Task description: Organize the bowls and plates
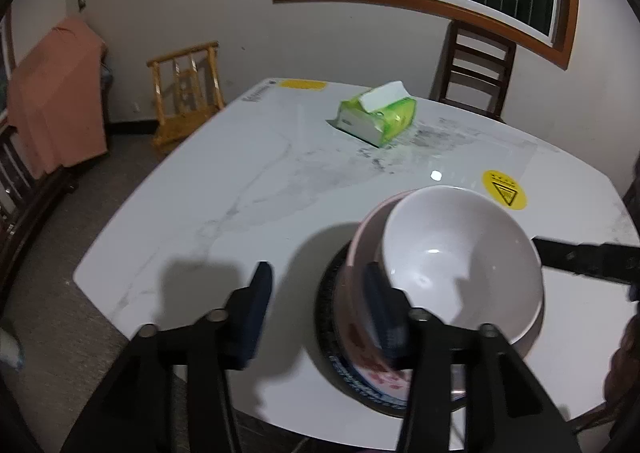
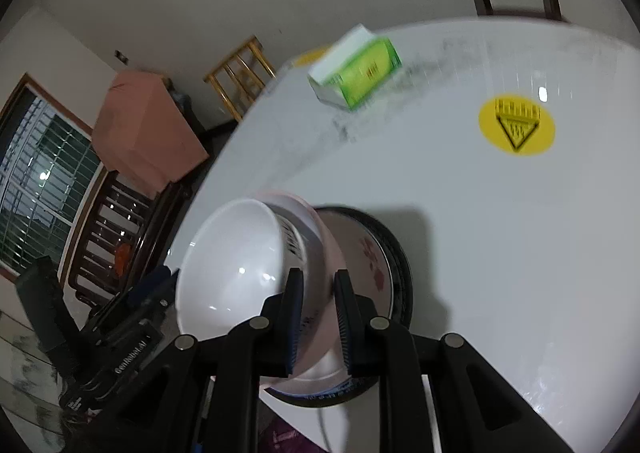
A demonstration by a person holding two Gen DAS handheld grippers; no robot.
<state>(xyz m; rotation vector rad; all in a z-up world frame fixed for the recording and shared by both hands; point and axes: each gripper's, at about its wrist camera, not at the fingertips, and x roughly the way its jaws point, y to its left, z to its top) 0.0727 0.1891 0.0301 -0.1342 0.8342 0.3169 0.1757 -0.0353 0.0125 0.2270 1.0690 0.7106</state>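
**Bowls nested on a dark-rimmed plate**

A white bowl (image 1: 460, 257), glossy and empty, sits tilted inside a larger pinkish-white bowl (image 1: 360, 253) with red flower marks on its outer wall. In the left wrist view the pair fills the lower right of the frame; in the right wrist view it lies at lower centre, the white bowl leaning left and showing black markings on its outer wall. Both rest on a plate (image 1: 326, 317) with a dark patterned rim, flat near the tabletop's near edge.
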